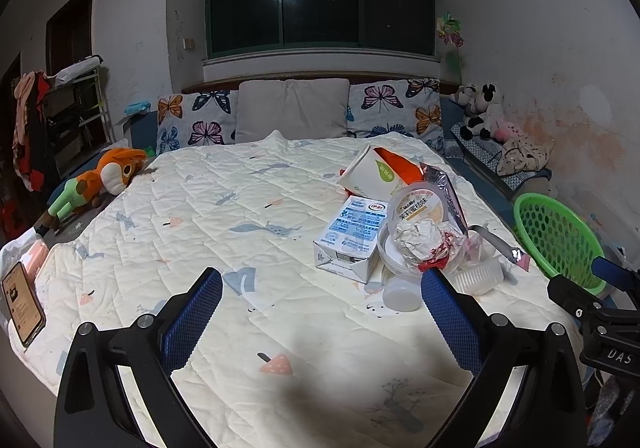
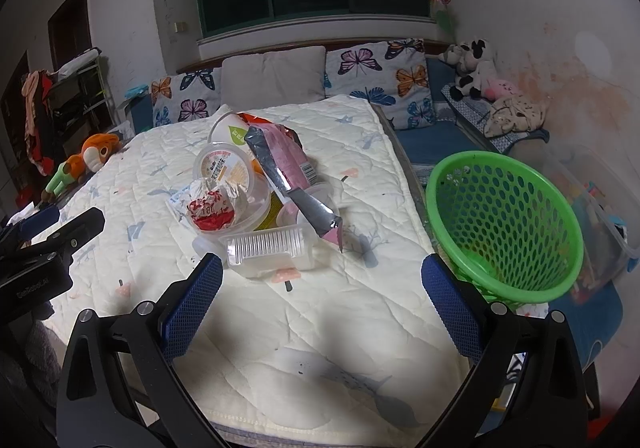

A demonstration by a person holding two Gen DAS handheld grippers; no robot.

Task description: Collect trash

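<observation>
A heap of trash lies on the quilted bed. In the left wrist view it holds a white-and-blue milk carton (image 1: 352, 238), a crumpled wrapper (image 1: 424, 242) in a clear tub, a lidded pudding cup (image 1: 418, 206), a paper cup (image 1: 370, 172) and a ribbed clear tray (image 1: 478, 276). In the right wrist view the ribbed tray (image 2: 272, 250) is nearest, with a silver-pink snack bag (image 2: 292, 172) and the crumpled wrapper (image 2: 214, 204) behind. A green mesh basket (image 2: 504, 224) stands at the bed's right edge. My left gripper (image 1: 322, 298) and right gripper (image 2: 322, 288) both hang open and empty short of the heap.
An orange plush toy (image 1: 108, 176) lies at the bed's left edge and a phone (image 1: 22, 304) at its near-left corner. Butterfly pillows (image 1: 394, 108) line the headboard. Soft toys (image 2: 476, 68) sit on a bench at the right, and a clear storage bin (image 2: 600, 216) stands behind the basket.
</observation>
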